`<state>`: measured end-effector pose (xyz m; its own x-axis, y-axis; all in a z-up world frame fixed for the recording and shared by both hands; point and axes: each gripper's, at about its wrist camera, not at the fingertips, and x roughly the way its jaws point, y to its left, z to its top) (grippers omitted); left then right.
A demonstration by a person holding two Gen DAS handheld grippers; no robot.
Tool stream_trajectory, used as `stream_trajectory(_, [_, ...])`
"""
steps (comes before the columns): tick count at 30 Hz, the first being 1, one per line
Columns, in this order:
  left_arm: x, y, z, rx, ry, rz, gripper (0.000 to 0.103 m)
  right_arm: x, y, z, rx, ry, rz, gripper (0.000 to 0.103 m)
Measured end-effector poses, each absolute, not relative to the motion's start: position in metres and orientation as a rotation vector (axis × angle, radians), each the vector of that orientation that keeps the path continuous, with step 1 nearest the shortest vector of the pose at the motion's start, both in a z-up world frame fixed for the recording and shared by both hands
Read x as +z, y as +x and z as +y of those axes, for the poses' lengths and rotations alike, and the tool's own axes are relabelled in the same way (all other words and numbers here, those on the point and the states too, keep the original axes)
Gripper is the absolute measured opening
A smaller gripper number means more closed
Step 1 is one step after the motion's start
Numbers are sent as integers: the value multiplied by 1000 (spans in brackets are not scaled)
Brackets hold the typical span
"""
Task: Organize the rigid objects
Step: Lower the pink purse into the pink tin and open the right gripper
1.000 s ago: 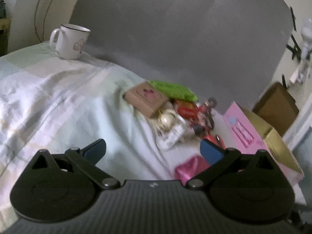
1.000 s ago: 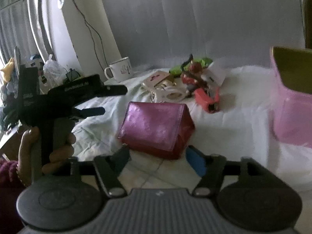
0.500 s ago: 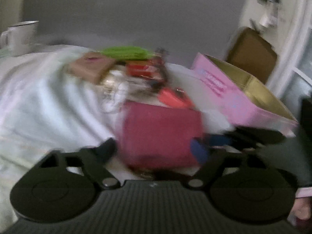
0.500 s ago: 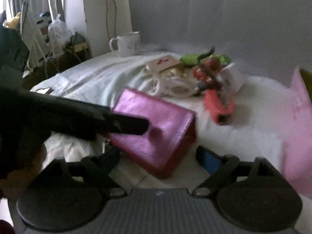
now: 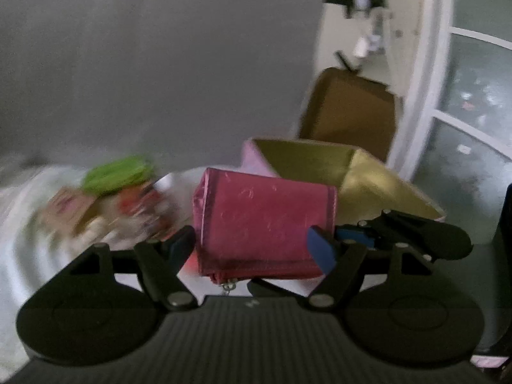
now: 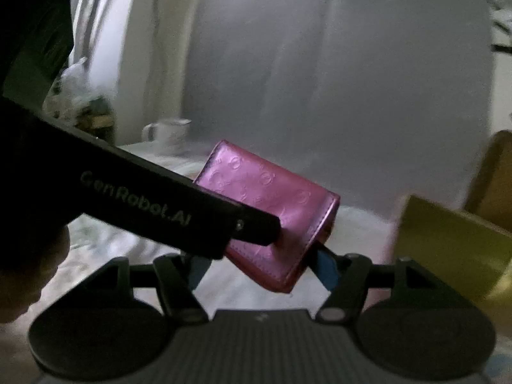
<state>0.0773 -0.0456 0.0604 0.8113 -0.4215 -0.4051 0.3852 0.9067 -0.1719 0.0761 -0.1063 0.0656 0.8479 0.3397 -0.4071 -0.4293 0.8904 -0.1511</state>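
A shiny pink wallet (image 5: 265, 224) is held up in the air between both grippers. My left gripper (image 5: 252, 246) is shut on the wallet, its blue pads on either side. In the right wrist view the wallet (image 6: 272, 211) hangs tilted between my right gripper's (image 6: 262, 265) fingers, which also press on it; the left gripper's black body crosses in front from the left. A pink box with a gold inside (image 5: 323, 166) stands just behind the wallet, to the right; it also shows in the right wrist view (image 6: 448, 243).
A blurred pile of small items, with a green packet (image 5: 118, 172) and a tan box (image 5: 67, 211), lies on the white sheet at left. A white mug (image 6: 168, 131) stands far back. A brown carton (image 5: 348, 112) stands behind the pink box.
Both grippers have closed on the pink wallet and lifted it off the sheet. The left view has swung right toward the pink box.
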Motion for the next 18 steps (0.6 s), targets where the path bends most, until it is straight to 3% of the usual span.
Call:
stream_trajectory(15, [58, 153, -185, -649, -85, 536, 78, 69, 108, -236, 100, -188, 410, 68])
stream_trajectory(16, [55, 156, -190, -639, -78, 547, 78, 66, 112, -240, 85, -184, 423, 70])
stream_trajectory(18, [51, 155, -194, -601, -61, 551, 79, 60, 114, -244, 36, -199, 423, 85])
